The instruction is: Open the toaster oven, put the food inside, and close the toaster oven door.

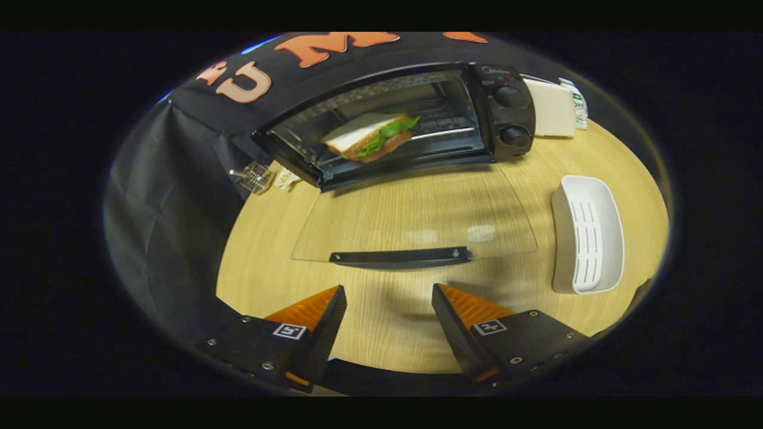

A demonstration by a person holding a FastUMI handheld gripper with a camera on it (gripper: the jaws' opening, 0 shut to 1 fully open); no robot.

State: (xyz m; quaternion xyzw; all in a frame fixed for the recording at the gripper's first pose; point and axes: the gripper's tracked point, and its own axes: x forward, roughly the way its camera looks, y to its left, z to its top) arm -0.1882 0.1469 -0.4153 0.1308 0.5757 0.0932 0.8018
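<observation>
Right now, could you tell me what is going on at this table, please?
A person is working a toaster oven with handheld tongs. The sandwich already sits inside, and the glass door lies folded down flat. The tongs are open and empty, just short of the door handle. Closing the door remains.

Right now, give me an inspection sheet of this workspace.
Surface: round wooden table, bare ahead of the gripper.
Job's things: toaster oven open, its glass door folded down flat, door handle nearest the gripper; sandwich already inside.
Clutter: empty white tray beside the door; white box beside the oven's knobs; small clear item at the oven's other side.
Grippers: gripper with jaws open, holding nothing, just short of the handle.
Cables: nothing seen.
Surroundings: black cloth wall behind the table.
</observation>
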